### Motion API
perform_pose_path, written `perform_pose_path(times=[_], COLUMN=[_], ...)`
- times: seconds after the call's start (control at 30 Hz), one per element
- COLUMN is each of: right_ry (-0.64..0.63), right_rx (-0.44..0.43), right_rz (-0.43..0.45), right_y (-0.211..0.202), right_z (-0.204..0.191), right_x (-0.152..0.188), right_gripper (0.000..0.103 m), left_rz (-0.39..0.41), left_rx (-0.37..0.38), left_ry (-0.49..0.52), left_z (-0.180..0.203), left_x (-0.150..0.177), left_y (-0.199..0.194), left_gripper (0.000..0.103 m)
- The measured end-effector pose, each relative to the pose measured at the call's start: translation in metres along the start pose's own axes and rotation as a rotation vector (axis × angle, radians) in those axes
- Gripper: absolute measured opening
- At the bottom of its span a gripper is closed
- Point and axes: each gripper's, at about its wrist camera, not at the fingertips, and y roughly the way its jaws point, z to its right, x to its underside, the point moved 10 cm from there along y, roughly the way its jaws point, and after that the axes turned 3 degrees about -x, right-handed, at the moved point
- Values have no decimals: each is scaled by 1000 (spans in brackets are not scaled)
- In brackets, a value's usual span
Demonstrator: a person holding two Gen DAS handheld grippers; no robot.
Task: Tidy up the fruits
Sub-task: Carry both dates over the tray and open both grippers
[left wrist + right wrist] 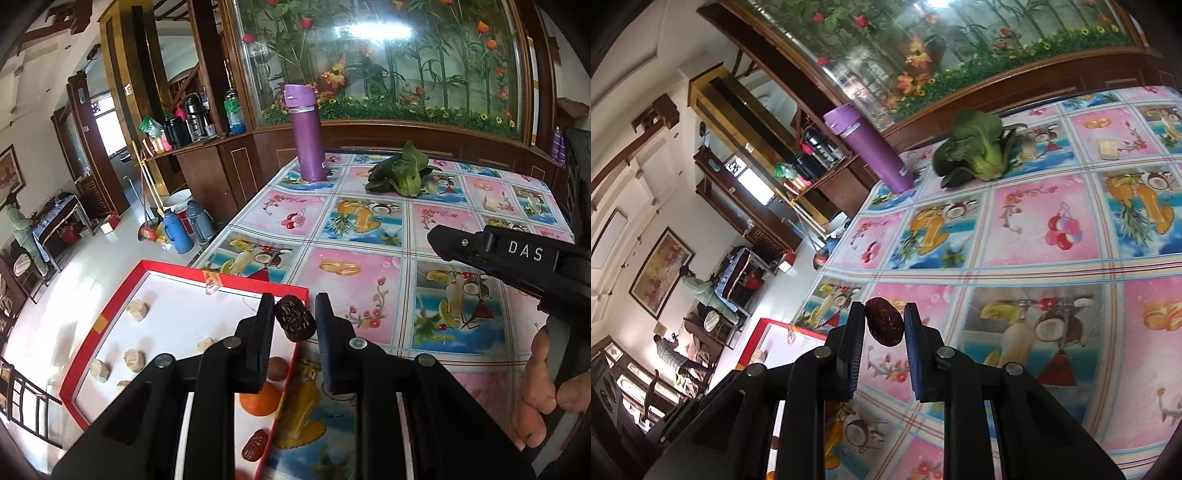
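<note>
Dates fill both your grippers: left gripper (294, 314) pinches a dark date (294, 320) over the red tray (110, 295), lower left; right gripper (885, 325) clamps another date (884, 326).

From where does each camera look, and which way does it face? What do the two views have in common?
Left wrist: sits behind the left gripper and faces the purple bottle. Its jaws hold a dark date near the red box. The right gripper and a hand show at right.
Right wrist: sits behind the right gripper, tilted, and looks across the tablecloth toward the bok choy. Its jaws hold a second date.
Shared: purple bottle, bok choy, red box, tablecloth.
</note>
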Motion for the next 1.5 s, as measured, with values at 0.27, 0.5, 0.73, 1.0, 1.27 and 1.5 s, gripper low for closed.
perform_pose_path(times=[0.27, 0.5, 0.73, 1.0, 1.27, 1.5], right_ry=[-115, -188, -240, -290, -244, -182], right_rx=[-12, -13, -15, -13, -45, -109], right_rz=[-58, -93, -100, -124, -138, -154], right_y=[20, 31, 34, 43, 48, 65], right_z=[-34, -52, -66, -77, -87, -119], right_x=[28, 48, 59, 74, 85, 91], right_gripper=[20, 20, 20, 20, 20, 20], left_rz=[7, -3, -9, -31, -43, -54], left_rx=[-32, -47, -49, -62, -77, -87], left_ry=[-63, -99, -126, -169, -216, -247], left_z=[-41, -64, -79, -108, -141, -164], left_x=[11, 19, 24, 36, 46, 50], left_y=[-8, -5, 0, 10, 19, 26], left_gripper=[24, 24, 24, 24, 24, 24])
